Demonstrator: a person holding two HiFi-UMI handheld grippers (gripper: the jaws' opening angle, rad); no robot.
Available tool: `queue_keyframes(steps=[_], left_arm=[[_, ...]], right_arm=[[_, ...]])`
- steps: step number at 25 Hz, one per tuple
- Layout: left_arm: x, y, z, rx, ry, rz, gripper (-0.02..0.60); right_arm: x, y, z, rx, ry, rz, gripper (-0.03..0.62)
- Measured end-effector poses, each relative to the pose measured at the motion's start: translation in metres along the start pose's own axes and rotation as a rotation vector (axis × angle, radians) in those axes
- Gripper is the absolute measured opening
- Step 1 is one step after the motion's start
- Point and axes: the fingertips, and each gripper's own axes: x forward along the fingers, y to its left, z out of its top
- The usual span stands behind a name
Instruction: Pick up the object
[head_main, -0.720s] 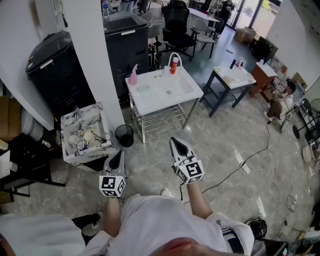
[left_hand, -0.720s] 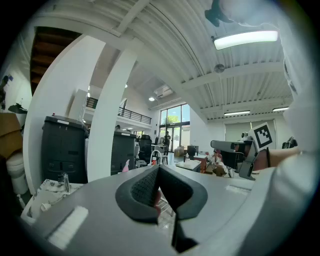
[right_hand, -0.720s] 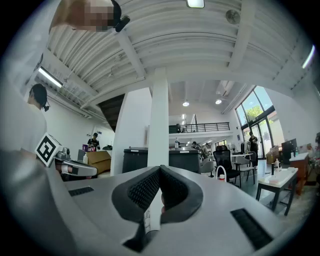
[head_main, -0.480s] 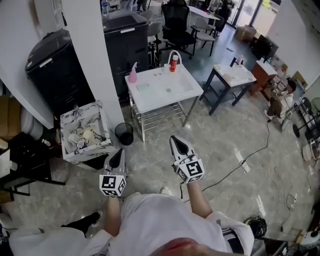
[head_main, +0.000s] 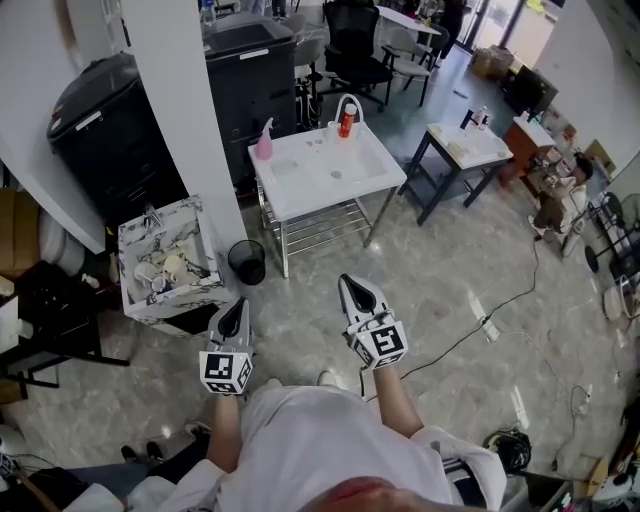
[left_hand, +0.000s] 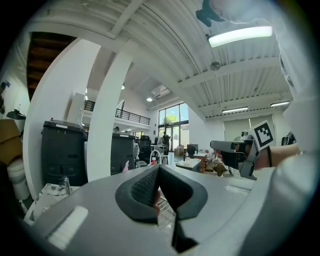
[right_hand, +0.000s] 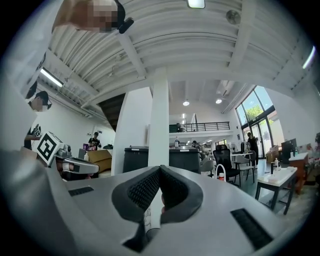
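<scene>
At waist height before the person, the left tongs (head_main: 234, 315) and the right tongs (head_main: 358, 292) both point level and forward, pads pressed together on nothing. Ahead across the grey marbled floor (head_main: 440, 270), well apart from either, stands the white sink-topped bench (head_main: 385, 186). Which thing is meant cannot be told. The likeliest, an upright red bottle (head_main: 347, 124) at the far edge, lies ahead of the right tongs. An upright pink spray bottle (head_main: 265, 142) lines up nearer the left.
</scene>
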Motion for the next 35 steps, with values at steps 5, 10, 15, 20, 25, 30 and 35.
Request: queue_keyframes(steps=[5, 10, 15, 20, 25, 30, 35], left_arm=[[-0.001, -0.003, 0.001, -0.006, 0.004, -0.02, 0.082], [0.002, -0.006, 0.001, 0.002, 0.012, -0.03, 0.226], [0.007, -0.013, 0.001, 0.031, 0.019, -0.044, 0.406], [0.014, -0.022, 0.006, 0.051, 0.017, -0.049, 0.499], [0.024, -0.034, 0.011, 0.068, 0.014, -0.048, 0.565], [0.037, -0.05, 0.018, 0.082, 0.011, -0.032, 0.591], [0.052, -0.064, 0.023, 0.09, 0.015, 0.007, 0.591]], right_arm=[[-0.006, -0.008, -0.003, 0.021, 0.002, -0.018, 0.003], [-0.012, -0.016, -0.006, 0.029, -0.002, -0.037, 0.003], [-0.02, -0.025, -0.011, 0.037, -0.003, -0.05, 0.003], [-0.026, -0.038, -0.011, 0.042, -0.007, -0.061, 0.003], [-0.034, -0.05, -0.014, 0.053, -0.011, -0.054, 0.003], [-0.043, -0.068, -0.017, 0.067, -0.014, -0.039, 0.003], [-0.056, -0.09, -0.022, 0.097, -0.016, -0.018, 0.003]])
